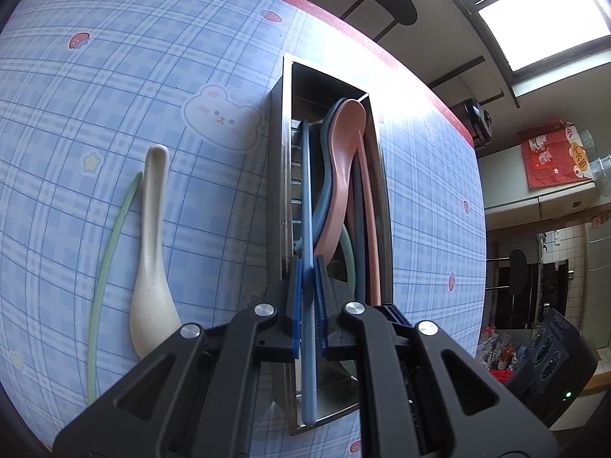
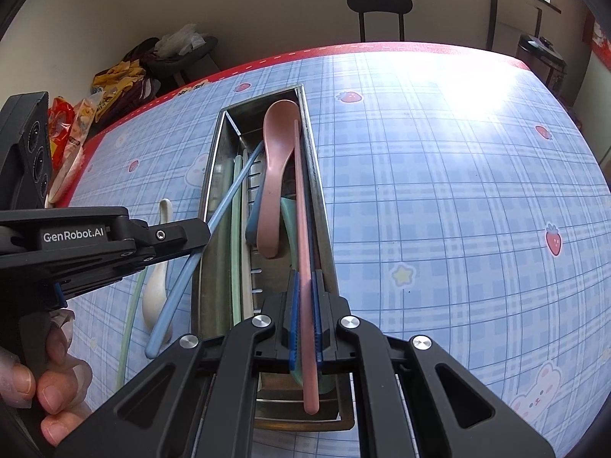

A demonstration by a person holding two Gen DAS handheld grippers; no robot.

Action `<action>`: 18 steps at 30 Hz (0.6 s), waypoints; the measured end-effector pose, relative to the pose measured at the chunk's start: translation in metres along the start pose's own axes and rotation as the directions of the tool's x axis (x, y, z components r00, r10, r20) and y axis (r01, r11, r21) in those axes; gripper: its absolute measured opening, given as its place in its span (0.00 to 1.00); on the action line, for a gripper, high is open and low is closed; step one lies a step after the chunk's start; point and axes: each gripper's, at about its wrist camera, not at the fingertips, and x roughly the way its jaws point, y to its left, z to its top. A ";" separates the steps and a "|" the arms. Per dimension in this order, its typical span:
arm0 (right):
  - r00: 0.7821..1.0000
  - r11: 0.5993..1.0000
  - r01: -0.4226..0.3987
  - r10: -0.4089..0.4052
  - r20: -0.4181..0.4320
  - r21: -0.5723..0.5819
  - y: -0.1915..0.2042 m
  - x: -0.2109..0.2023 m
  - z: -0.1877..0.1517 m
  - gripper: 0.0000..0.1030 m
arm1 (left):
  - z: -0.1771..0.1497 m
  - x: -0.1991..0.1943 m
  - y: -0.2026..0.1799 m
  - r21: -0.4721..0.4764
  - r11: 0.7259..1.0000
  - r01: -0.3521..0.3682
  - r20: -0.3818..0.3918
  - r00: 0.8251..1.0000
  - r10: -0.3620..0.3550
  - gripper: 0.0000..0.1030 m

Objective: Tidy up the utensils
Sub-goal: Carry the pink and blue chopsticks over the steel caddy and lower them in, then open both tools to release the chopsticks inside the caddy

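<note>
A long metal tray (image 1: 283,175) (image 2: 209,183) lies on the blue checked tablecloth. It holds a pink spoon (image 1: 343,152) (image 2: 275,152), a dark blue spoon (image 1: 324,198) and several chopsticks. My left gripper (image 1: 308,267) (image 2: 204,236) is shut on a light blue chopstick (image 1: 306,191) (image 2: 233,194), whose far tip slants into the tray. Over the tray's right side, my right gripper (image 2: 304,278) is shut on a pink chopstick (image 2: 303,210) (image 1: 368,210) lying lengthwise. A white spoon (image 1: 152,248) (image 2: 156,286) and a green chopstick (image 1: 107,259) (image 2: 130,316) rest on the cloth left of the tray.
A person's hand (image 2: 49,381) grips the left tool's handle at the lower left. A black chair (image 2: 380,2) stands beyond the table's red far edge (image 2: 343,50). Bags and snack packets (image 2: 126,76) pile up off the far left corner.
</note>
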 end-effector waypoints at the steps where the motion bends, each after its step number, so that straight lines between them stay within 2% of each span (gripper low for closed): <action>1: 1.000 1.000 0.001 -0.001 -0.003 -0.001 -0.001 0.001 0.002 0.07 | 0.001 0.001 0.000 0.002 1.000 -0.001 0.006 1.000 0.001 0.10; 6: 1.000 1.000 -0.009 0.010 -0.019 0.014 -0.002 0.004 0.003 0.07 | 0.008 0.006 -0.010 0.038 0.999 -0.019 0.003 1.000 0.019 0.11; 8: 1.000 1.000 -0.015 0.015 -0.012 0.016 -0.004 0.001 0.003 0.08 | 0.011 0.003 -0.015 0.064 0.998 -0.012 0.009 1.000 0.012 0.19; 11: 1.000 1.000 0.000 0.000 0.005 0.005 -0.005 -0.008 0.003 0.09 | 0.015 -0.009 -0.018 0.084 0.996 0.005 0.025 1.000 -0.007 0.22; 14: 0.999 1.000 0.006 -0.006 0.034 0.018 -0.008 -0.022 0.001 0.16 | 0.018 -0.026 -0.016 0.127 0.992 0.014 0.051 0.998 -0.021 0.22; 18: 0.998 0.999 0.007 -0.009 0.062 0.031 -0.014 -0.039 -0.004 0.17 | 0.021 -0.055 -0.003 0.197 0.980 -0.012 0.104 0.995 -0.009 0.23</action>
